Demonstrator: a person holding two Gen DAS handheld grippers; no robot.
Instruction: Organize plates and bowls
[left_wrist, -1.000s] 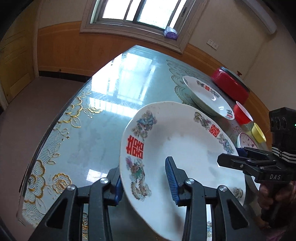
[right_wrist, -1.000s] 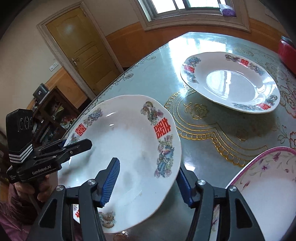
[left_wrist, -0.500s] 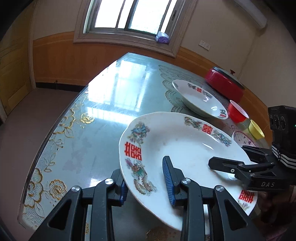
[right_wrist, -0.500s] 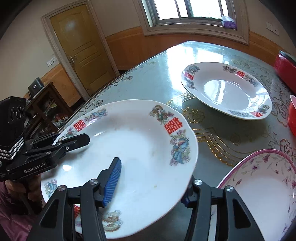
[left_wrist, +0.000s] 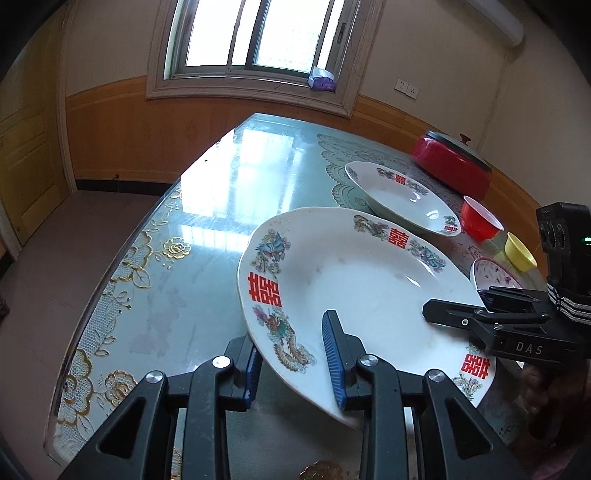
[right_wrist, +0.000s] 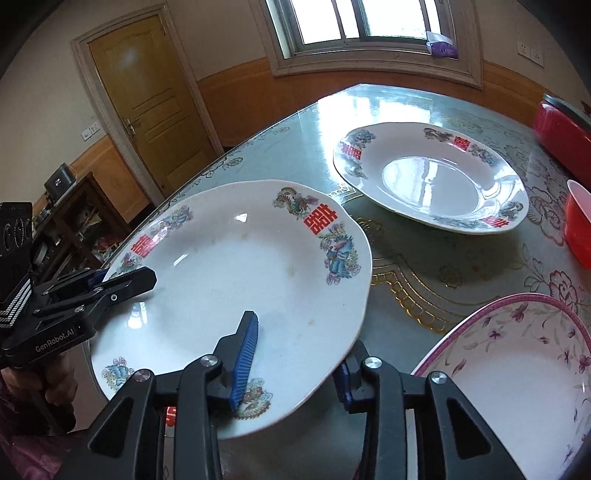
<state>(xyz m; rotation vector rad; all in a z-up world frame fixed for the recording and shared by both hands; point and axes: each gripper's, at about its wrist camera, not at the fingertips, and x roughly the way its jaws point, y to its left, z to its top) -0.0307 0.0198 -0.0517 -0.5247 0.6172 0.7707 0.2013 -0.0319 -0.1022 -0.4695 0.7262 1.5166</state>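
Note:
A white plate (left_wrist: 351, 288) (right_wrist: 240, 277) with red characters and dragon patterns hangs just above the glass table, held from two sides. My left gripper (left_wrist: 291, 354) is shut on its left rim, one blue pad above and one below. My right gripper (right_wrist: 295, 354) has the opposite rim between its jaws, which are closing; the upper pad lies on the plate's inside, the lower one is hidden under the rim. A second matching plate (left_wrist: 402, 195) (right_wrist: 428, 177) rests further back on the table.
A pink-rimmed floral bowl (right_wrist: 517, 369) sits at the near right. A red bowl (left_wrist: 480, 221), a yellow bowl (left_wrist: 519, 251) and a red lidded pot (left_wrist: 450, 166) line the right side. The table (left_wrist: 221, 206) ends at a curved edge on the left.
The plate has tipped from a steep tilt to nearly level. The right gripper's jaws have narrowed around its rim. Both hands stayed roughly in place.

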